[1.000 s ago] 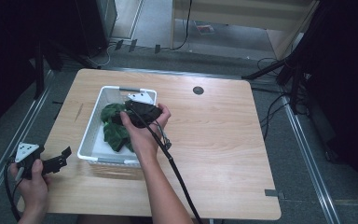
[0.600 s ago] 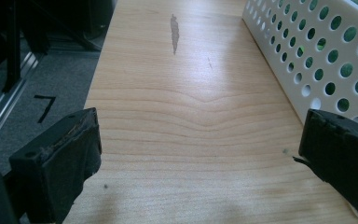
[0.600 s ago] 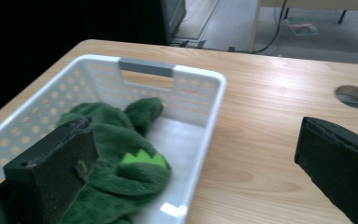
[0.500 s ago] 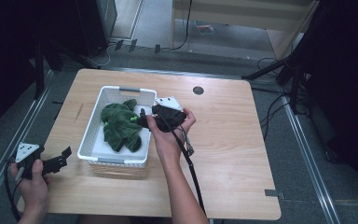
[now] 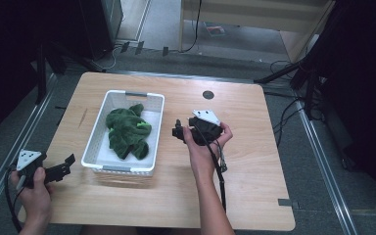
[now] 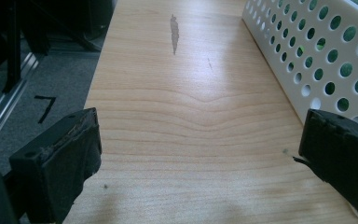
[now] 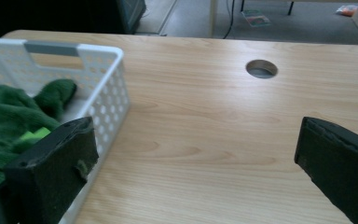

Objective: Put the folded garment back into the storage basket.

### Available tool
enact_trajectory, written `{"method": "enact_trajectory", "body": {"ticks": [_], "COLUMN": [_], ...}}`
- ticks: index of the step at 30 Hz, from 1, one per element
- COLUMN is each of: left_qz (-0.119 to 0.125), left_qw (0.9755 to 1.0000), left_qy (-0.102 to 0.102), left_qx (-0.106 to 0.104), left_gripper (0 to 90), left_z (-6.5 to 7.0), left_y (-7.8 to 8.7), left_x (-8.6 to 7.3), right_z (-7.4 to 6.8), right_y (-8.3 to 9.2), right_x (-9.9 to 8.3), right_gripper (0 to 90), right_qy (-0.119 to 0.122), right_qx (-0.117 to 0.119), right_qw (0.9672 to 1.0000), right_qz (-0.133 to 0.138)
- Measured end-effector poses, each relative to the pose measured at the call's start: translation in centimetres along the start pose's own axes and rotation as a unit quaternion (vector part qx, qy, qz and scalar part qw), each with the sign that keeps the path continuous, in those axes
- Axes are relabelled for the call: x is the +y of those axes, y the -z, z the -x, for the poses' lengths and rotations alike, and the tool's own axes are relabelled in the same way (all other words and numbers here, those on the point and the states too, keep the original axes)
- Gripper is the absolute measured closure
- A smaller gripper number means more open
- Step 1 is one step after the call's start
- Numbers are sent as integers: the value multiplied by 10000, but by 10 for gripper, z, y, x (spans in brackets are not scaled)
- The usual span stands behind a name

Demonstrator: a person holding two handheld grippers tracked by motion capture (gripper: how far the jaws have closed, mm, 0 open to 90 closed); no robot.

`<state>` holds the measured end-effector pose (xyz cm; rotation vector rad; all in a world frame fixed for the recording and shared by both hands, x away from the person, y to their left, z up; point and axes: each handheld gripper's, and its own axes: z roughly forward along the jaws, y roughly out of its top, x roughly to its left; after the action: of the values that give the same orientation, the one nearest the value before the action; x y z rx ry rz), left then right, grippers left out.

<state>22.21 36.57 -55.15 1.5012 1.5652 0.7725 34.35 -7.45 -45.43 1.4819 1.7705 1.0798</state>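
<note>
green cloth (image 5: 126,133) sits bunched in the white basket (image 5: 155,132), long axis running front to back. right gripper (image 5: 178,132) hangs just beside the basket's right wall, fingers (image 7: 51,170) spread wide, nothing held, pointing at the cloth. left gripper (image 5: 68,160) waits at the table (image 5: 254,161) corner, fingers (image 6: 60,163) wide apart and empty too. right's nearer, i'd say.

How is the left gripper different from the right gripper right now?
The left gripper sits at the table's near left edge, left of the white basket; the right gripper is over the middle of the table, right of the basket. The left points at the basket's side wall, the right at its rim. Both are open and hold nothing.
</note>
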Motion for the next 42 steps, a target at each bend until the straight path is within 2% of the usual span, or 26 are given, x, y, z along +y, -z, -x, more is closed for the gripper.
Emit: {"method": "enact_trajectory", "body": {"ticks": [3,4,6,7,10,13,14,17,21,23,24,28,30,33,34,40,42], "left_qz": [4,-2,4,1,-2,-2,-2,0,0,0,1,6,0,-1,0,2,-1], "left_qw": [10000,10000,10000,10000,10000,10000,10000,10000,10000,10000,10000,10000,10000,10000,10000,10000,10000], "left_qy": [-1,-4,-2,1,-2,-6,-6,-9,-7,-8,-9,-6,-9,-12,-13,-9,-11], "left_qx": [-2,1,-3,-10,-8,-7,-12,-12,-10,-9,-9,-8,-5,-10,-6,-8,-7], "left_gripper": [0,0,0,0,0,0,0,0,0,0,0,0,0,0,0,0,0], "left_z": [0,0,0,0,0,0,0,0,0,0,1,1,1,1,1,1,1], "left_y": [0,0,0,0,0,0,0,0,0,0,0,0,0,0,0,0,0], "left_x": [0,0,0,0,0,0,0,0,0,0,0,0,0,0,0,0,0], "right_z": [7,17,20,29,42,50,60,67,86,89,97,107,116,121,127,138,146], "right_y": [1,3,4,6,9,11,14,16,22,23,26,30,34,37,39,44,48], "right_x": [-4,-10,-12,-17,-25,-31,-37,-42,-58,-60,-66,-74,-82,-86,-92,-104,-109], "right_gripper": [0,0,0,0,0,0,0,0,0,0,0,0,0,0,0,0,0], "right_qy": [-1,-31,-56,-50,-85,-148,-169,-194,-248,-251,-318,-324,-356,-370,-325,-364,-408], "right_qx": [-41,-114,-130,-203,-277,-332,-391,-427,-538,-573,-616,-692,-737,-756,-795,-850,-899], "right_qw": [10000,9999,9999,9998,9995,9992,9989,9987,9979,9976,9971,9965,9961,9958,9955,9945,9939], "right_qz": [-18,-34,-55,-76,-126,-146,-176,-198,-277,-286,-300,-332,-342,-363,-391,-487,-491]}}
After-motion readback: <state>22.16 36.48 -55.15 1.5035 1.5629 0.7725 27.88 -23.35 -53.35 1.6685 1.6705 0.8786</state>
